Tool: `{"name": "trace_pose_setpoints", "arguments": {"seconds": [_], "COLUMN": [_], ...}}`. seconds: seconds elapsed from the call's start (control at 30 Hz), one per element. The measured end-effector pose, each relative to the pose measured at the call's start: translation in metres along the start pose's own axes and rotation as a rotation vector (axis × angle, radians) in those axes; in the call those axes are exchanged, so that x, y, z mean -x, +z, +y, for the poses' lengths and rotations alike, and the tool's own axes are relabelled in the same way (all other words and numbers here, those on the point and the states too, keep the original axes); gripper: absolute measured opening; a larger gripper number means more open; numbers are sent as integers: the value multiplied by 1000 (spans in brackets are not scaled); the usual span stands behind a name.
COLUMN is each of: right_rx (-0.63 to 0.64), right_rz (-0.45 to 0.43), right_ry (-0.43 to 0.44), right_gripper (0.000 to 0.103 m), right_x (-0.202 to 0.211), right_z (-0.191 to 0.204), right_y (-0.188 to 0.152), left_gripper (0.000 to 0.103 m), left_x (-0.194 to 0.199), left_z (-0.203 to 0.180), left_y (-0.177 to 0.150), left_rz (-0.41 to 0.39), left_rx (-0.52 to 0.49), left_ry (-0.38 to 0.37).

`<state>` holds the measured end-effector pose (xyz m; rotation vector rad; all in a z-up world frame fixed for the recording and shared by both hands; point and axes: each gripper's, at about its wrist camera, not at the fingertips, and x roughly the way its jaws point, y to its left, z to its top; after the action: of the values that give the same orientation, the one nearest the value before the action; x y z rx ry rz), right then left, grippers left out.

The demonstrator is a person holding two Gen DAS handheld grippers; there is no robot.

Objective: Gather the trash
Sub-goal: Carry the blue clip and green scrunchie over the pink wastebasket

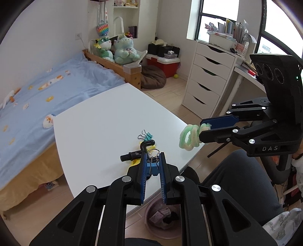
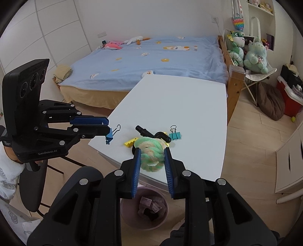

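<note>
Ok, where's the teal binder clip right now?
The teal binder clip lies on the white table, just right of the black crank handle in the right wrist view, in neither claw.

This is a child's bedroom in a home. A bed [image 2: 151, 62] under a pale blue blanket is filling one side, with plush toys [image 1: 115, 49] sitting along its wooden footboard. A white chest of drawers [image 1: 206, 75] is standing beneath the window [image 1: 217, 11], books piling on top, and a white desk [image 2: 180, 106] is taking up the middle of the wood-look floor [image 2: 251, 151].
</note>
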<state>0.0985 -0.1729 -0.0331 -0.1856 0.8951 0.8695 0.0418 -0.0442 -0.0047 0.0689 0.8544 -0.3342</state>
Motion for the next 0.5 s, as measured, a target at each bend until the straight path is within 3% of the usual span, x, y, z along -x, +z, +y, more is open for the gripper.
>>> {"name": "trace_pose_setpoints", "arguments": {"seconds": [0.23, 0.5], "right_rx": [-16, 3], "right_rz": [-18, 2], "right_ry": [17, 10], "right_gripper": [24, 24], "right_x": [18, 28], "right_z": [10, 22], "right_y": [-19, -45], "left_gripper": [13, 13], "left_x": [17, 17], "left_z": [-17, -35], "left_y": [-15, -43], "left_rz": [-18, 19], "left_rx": [-9, -3], "left_ry": [-7, -22]}}
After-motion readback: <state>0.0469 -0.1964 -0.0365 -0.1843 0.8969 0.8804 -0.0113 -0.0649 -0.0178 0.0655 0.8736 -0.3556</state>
